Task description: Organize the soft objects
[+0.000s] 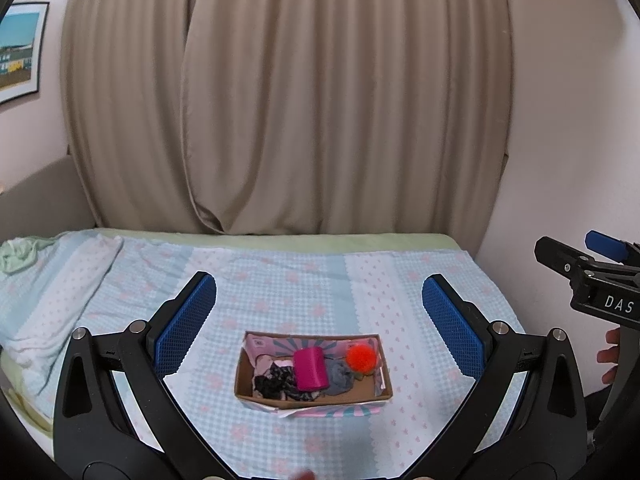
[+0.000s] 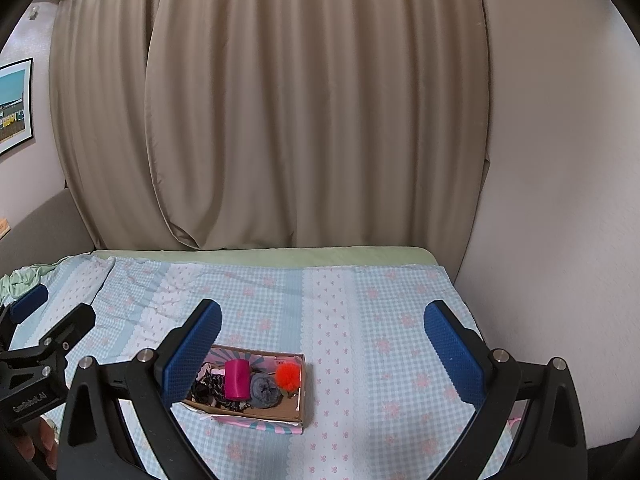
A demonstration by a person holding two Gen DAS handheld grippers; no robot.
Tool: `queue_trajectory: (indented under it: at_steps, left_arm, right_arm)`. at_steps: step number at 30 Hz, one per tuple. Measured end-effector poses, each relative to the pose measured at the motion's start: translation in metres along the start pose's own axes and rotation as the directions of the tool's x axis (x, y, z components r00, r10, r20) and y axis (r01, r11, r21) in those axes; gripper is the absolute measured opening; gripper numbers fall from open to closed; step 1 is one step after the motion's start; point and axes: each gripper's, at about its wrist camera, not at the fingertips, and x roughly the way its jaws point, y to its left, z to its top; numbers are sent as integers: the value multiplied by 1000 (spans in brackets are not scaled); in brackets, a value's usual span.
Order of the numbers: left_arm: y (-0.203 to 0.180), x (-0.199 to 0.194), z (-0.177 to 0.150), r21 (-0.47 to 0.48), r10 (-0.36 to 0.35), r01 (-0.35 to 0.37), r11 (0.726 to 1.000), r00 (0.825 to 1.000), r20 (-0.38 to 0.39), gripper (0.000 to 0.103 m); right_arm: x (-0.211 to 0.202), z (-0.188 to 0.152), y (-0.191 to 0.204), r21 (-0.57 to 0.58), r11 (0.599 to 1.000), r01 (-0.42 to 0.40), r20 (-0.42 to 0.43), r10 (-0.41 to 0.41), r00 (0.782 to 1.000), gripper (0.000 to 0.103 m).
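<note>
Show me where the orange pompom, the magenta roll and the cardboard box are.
orange pompom (image 1: 361, 357), left wrist view, fluffy centre.
magenta roll (image 1: 310, 368), left wrist view, curved side.
cardboard box (image 2: 301, 384), right wrist view, right wall.

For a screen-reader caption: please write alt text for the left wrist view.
An open cardboard box on a blue checked bedspread holds a magenta roll, an orange pom-pom and dark fabric pieces. The open left gripper frames it; beige curtains hang behind.

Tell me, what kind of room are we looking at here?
Most likely a bedroom. A bed with a checked floral sheet fills the view, long beige curtains hang behind it, and a framed picture is on the wall.
</note>
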Motion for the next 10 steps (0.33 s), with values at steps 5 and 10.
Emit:
queue_trajectory:
  at_steps: [5,10]
  left_arm:
    - [-3,6,-2,11,36,-36,999,999,3,103]
    - [-3,19,-5,9,25,-25,1000,999,-23,103]
  right_arm:
    - [4,3,0,1,1000,-1,-11,1,1000,101]
    - [15,4,-1,1,1000,1,-38,-1,999,101]
